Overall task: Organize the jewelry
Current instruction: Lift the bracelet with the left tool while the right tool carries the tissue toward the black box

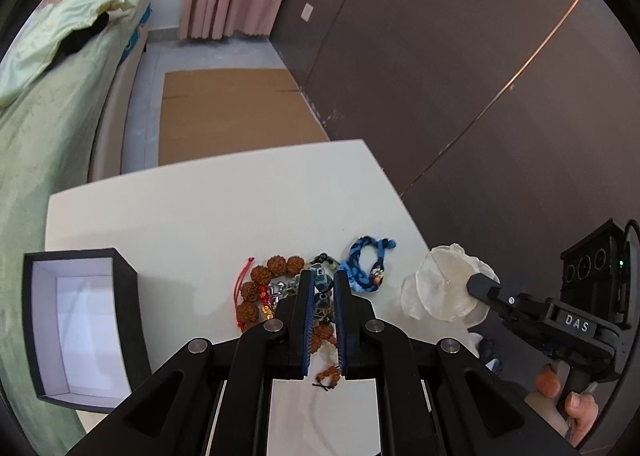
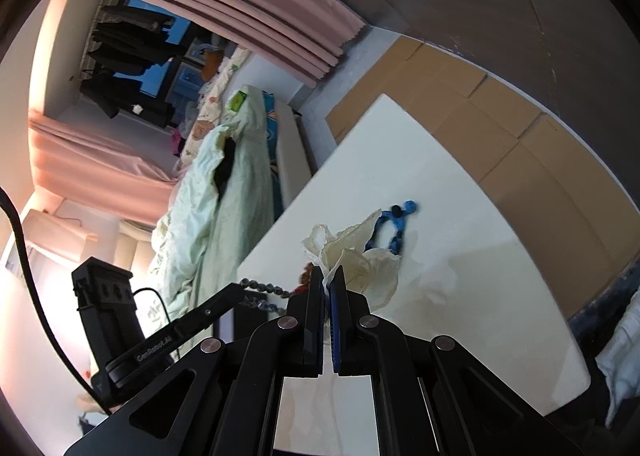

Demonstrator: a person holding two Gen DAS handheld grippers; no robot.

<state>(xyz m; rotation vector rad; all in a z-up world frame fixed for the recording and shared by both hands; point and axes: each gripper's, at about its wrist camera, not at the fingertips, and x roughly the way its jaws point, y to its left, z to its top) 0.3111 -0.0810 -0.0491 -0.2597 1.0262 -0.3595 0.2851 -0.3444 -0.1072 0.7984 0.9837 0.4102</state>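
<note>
Open black box with bare white inside, jewelry beside.

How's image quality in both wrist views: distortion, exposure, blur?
Left wrist: strong fisheye bend with a dark vignette, even light, beads and blue braided bracelet sharp, soft shadows on the table. Right wrist: horizon tilted, warm overexposure at the left edge, glare across the table, translucent plastic bag in focus, bedding slightly soft.

Soft, even daylight; sharp centres, strong fisheye bending and black vignette at edges.
</note>
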